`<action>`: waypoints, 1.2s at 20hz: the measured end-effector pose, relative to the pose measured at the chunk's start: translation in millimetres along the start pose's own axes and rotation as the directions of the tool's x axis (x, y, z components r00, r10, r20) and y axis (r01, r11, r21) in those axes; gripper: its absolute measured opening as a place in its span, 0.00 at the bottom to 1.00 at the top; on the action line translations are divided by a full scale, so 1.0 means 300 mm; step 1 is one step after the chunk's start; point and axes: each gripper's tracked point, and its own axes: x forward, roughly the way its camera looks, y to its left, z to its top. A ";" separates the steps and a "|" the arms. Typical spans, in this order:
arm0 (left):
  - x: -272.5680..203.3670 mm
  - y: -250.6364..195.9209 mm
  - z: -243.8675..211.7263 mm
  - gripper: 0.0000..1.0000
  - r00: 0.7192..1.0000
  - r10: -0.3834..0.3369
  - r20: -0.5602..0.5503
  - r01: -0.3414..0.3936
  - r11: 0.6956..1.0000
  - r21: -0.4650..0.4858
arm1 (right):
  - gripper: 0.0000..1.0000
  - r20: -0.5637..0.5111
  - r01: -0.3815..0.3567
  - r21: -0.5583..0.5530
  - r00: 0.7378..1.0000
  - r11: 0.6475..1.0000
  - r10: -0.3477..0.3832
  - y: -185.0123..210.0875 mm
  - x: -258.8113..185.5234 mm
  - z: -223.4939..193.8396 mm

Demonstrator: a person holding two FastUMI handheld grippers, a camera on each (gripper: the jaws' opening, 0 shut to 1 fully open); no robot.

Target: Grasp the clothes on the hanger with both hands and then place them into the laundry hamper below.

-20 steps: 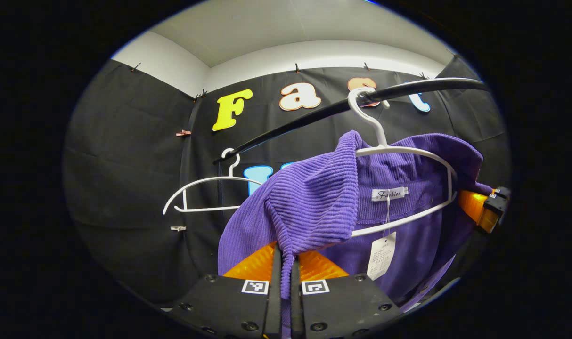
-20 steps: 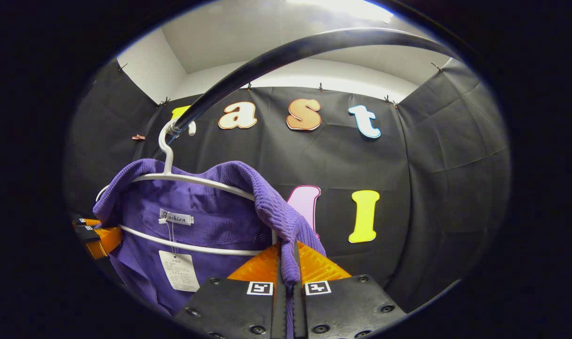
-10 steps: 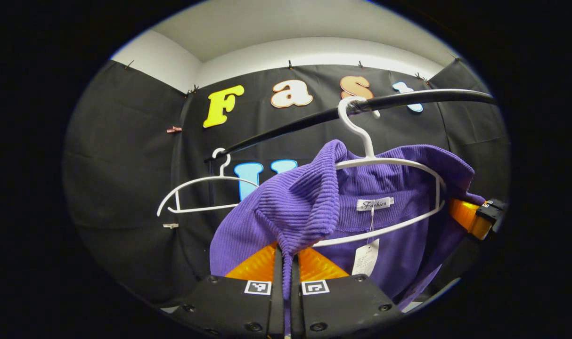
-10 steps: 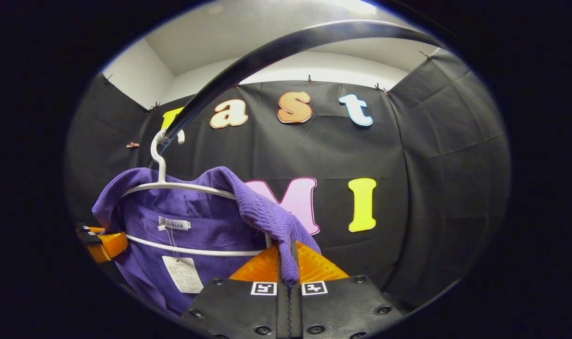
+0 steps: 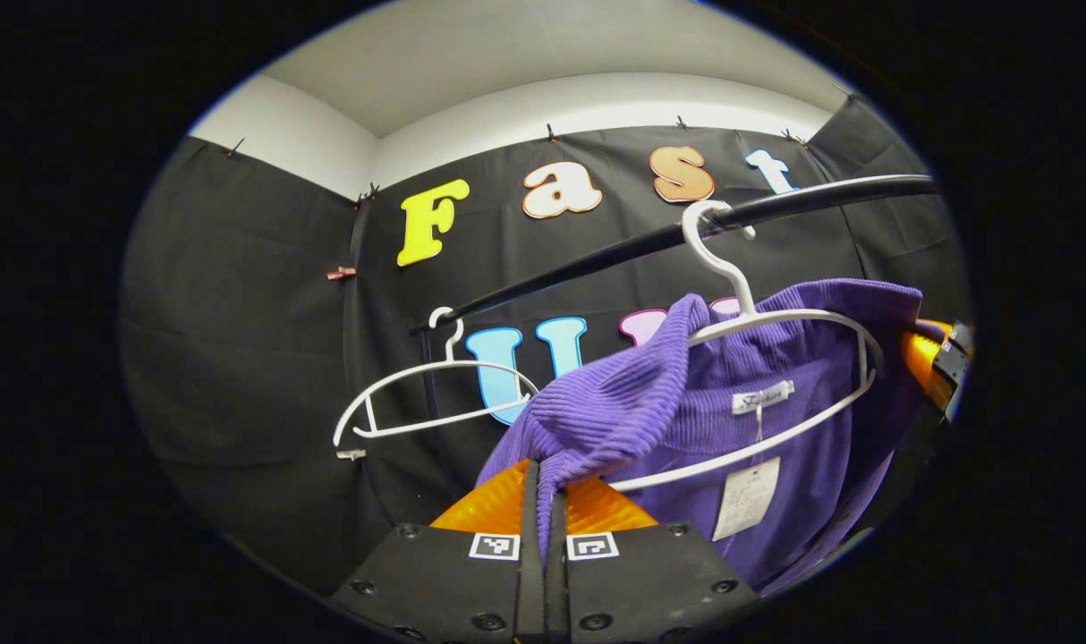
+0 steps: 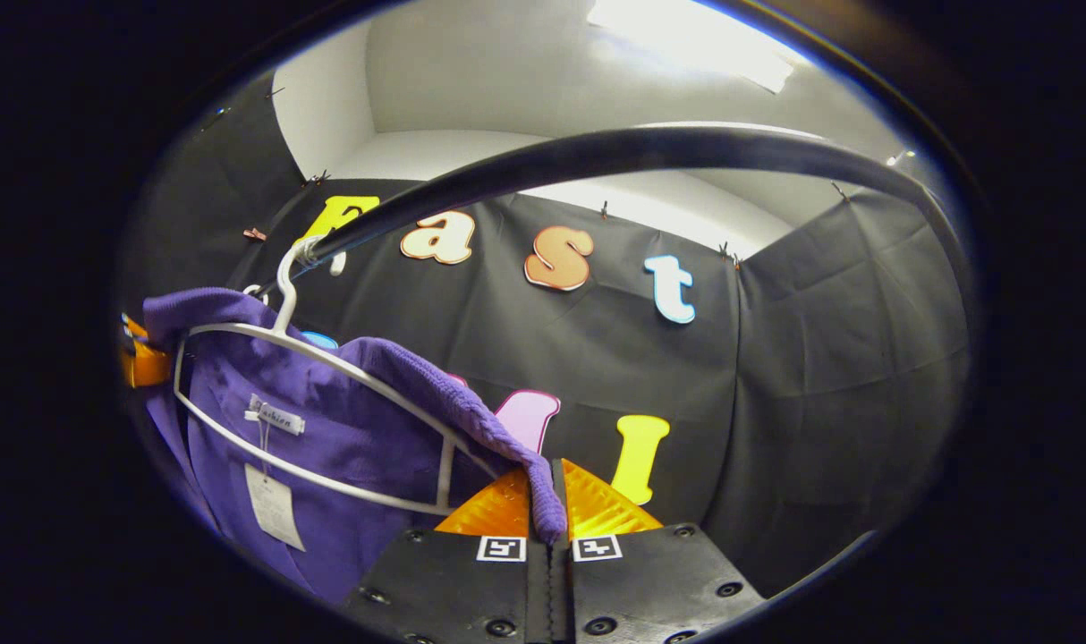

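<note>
The purple ribbed knit garment (image 5: 758, 429) hangs on a white plastic hanger (image 5: 780, 376), each shoulder pinched between the closed fingers of the left gripper (image 5: 543, 501) and right gripper (image 6: 550, 501).

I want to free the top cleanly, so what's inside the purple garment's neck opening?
Inside the purple garment sits a white hanger, hooked on the black rail, with a sewn label and paper tag. Cloth covers the hanger's shoulder ends.
</note>
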 end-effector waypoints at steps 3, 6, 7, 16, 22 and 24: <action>0.031 0.044 0.041 0.05 1.000 0.016 0.023 -0.017 1.000 0.014 | 0.04 0.067 0.041 -0.082 0.997 0.996 -0.036 -0.046 0.027 0.043; 0.065 0.049 0.076 0.05 0.999 0.020 0.041 -0.020 1.000 0.003 | 0.00 0.144 0.100 -0.145 0.986 0.984 -0.079 -0.083 0.058 0.082; 0.075 0.045 0.075 0.05 0.999 0.019 0.042 -0.019 1.000 0.006 | 0.04 0.155 0.112 -0.169 0.984 0.979 -0.086 -0.084 0.074 0.076; 0.132 -0.014 0.152 0.05 0.997 -0.030 0.073 0.029 1.000 0.008 | 0.04 0.068 0.175 -0.190 0.984 0.966 -0.165 -0.147 0.214 -0.143; 0.151 0.051 0.119 0.05 0.999 -0.015 0.044 0.015 1.000 0.009 | 0.05 -0.115 0.012 -0.136 0.993 0.991 -0.027 0.067 0.138 -0.385; 0.158 0.110 0.100 0.05 0.999 0.013 0.036 -0.013 1.000 0.024 | 0.04 -0.129 -0.030 -0.084 0.992 0.996 0.019 0.133 0.087 -0.384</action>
